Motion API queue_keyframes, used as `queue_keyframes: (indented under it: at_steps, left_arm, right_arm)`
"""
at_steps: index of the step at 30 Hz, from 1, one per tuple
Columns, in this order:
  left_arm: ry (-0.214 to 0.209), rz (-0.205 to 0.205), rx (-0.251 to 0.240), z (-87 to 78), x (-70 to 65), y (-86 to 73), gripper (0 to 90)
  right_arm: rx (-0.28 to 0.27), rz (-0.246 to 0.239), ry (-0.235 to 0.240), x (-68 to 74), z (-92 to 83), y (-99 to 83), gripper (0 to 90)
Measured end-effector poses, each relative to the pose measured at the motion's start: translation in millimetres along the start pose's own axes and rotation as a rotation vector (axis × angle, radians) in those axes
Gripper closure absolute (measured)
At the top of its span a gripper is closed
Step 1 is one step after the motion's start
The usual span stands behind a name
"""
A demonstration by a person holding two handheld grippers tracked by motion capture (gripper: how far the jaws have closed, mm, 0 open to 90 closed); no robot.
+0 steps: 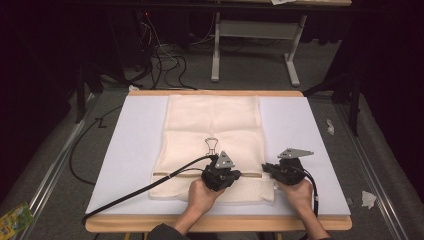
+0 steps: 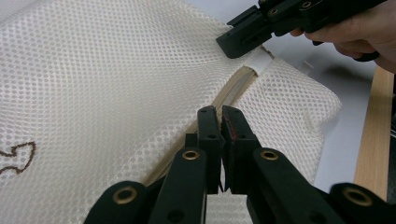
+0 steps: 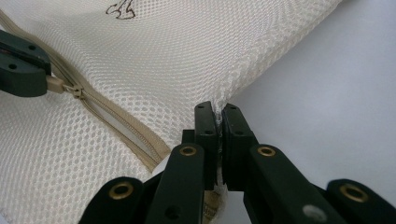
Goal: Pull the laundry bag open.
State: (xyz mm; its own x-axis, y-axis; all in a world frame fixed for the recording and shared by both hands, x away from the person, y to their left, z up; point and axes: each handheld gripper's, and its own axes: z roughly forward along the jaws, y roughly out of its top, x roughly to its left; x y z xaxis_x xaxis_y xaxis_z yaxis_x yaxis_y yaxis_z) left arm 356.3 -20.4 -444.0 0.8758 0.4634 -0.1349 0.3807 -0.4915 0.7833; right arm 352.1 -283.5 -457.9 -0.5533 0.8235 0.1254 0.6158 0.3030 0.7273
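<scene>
**Mesh bag pinched at its zipper and its edge**

Mesh bag (image 1: 214, 145), one only, cream-coloured, lies flat on a white sheet (image 1: 135, 150) in the middle of the table (image 1: 215, 223), its zipped end nearest the person. One zipper (image 3: 121, 128) runs across that end, partly open in the right gripper view. One small dark outline figure (image 1: 212, 145) is stitched on the mesh near the middle.

Two grippers are at work, one in each of the person's two hands. Left gripper (image 1: 220, 176) is clenched on the zipper pull (image 3: 55, 84), which the right gripper view shows sticking out of its jaw tip beside the slider. Right gripper (image 1: 281, 172) is clamped on the bag's right edge at the end of the zipper line, mesh caught between its closed jaws. Each gripper carries one grey three-cornered plate and one black cable; the left one's cable (image 1: 135, 192) trails off the near left corner of the table.

The table has a light wooden rim and stands on grey carpet. Behind it are the white legs of a second table (image 1: 255, 50) and loose black wires (image 1: 165, 62) on the floor. The room beyond is dark. Two scraps of white paper (image 1: 368, 199) lie on the floor at the right.
</scene>
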Motion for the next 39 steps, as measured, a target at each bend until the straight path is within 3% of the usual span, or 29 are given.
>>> queue_keyframes:
  at_steps: [10, 24, 39]
  left_arm:
    - [0.004, -0.002, -0.005, -2.3, 1.5, -4.0, 87.0]
    - [0.019, -0.036, -0.018, -17.8, 12.5, -13.3, 87.0]
    - [0.035, -0.045, -0.023, -29.6, 18.4, -20.8, 87.0]
  right_arm:
    - [0.002, 0.000, -0.004, 0.4, -0.2, 0.1, 87.9]
    - [0.003, 0.010, -0.010, 0.4, -0.2, 0.2, 87.9]
    - [0.005, 0.010, -0.011, -0.2, -0.5, 0.1, 87.9]
